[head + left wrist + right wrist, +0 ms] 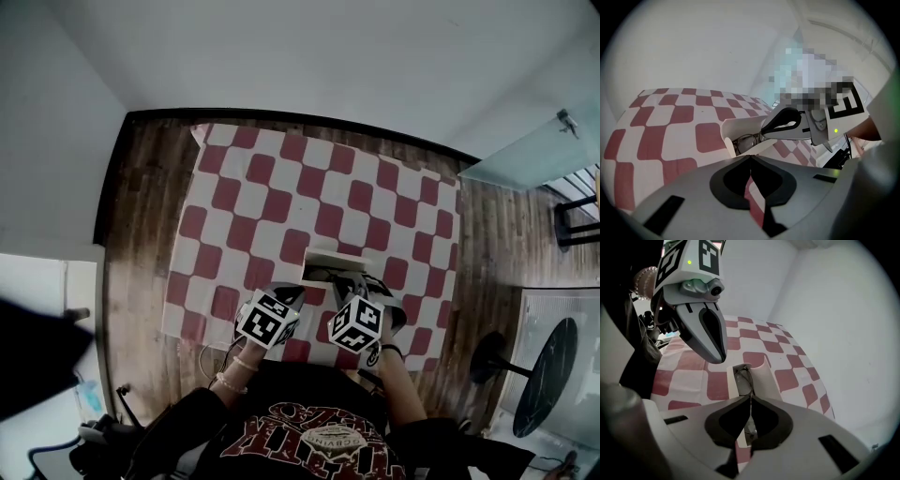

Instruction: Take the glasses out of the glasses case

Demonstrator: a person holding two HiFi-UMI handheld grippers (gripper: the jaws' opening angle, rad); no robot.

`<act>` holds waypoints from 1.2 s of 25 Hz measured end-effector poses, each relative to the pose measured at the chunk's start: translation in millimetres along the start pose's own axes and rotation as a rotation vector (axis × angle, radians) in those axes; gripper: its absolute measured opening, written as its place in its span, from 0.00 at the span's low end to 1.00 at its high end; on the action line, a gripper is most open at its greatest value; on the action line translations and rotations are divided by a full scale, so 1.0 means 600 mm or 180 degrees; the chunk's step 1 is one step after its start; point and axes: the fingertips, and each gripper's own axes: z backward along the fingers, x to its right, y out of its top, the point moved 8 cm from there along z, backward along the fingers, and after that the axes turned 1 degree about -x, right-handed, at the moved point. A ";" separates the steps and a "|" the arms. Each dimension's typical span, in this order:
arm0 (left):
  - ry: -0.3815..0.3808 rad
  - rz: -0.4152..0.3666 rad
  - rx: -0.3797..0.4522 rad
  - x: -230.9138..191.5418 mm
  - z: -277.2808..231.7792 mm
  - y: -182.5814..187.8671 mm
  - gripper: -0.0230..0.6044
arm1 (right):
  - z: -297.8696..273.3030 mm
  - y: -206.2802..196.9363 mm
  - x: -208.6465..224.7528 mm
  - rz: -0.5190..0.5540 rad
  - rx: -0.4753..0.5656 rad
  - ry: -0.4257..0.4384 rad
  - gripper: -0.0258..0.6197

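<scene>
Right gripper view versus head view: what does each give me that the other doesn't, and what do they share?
Only the right gripper view: the right gripper with its jaws together, apparently on the rim of the glasses, which lie inside the open glasses case.
Only the head view: the whole checkered tablecloth, the wood floor around it, and a round black table at the right.
Both: the case, the cloth and the left gripper close beside the case.

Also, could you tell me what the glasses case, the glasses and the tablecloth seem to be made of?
The glasses case looks like stiff matte white card or faux leather. The glasses have thin dark rims, probably metal, and clear lenses. The tablecloth, red-and-white checked with wavy edges, looks like cloth or soft vinyl.
</scene>
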 end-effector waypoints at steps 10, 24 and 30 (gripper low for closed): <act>0.0010 -0.0032 -0.0091 -0.013 -0.011 -0.003 0.05 | -0.011 0.005 0.000 0.0270 -0.0168 0.0074 0.07; -0.0011 -0.0094 -0.0130 -0.019 -0.026 0.001 0.05 | -0.033 0.013 0.011 0.0503 -0.0381 0.0373 0.08; -0.0074 -0.0183 -0.0204 -0.012 -0.032 0.003 0.05 | -0.028 0.017 0.022 0.0501 -0.0354 0.0462 0.08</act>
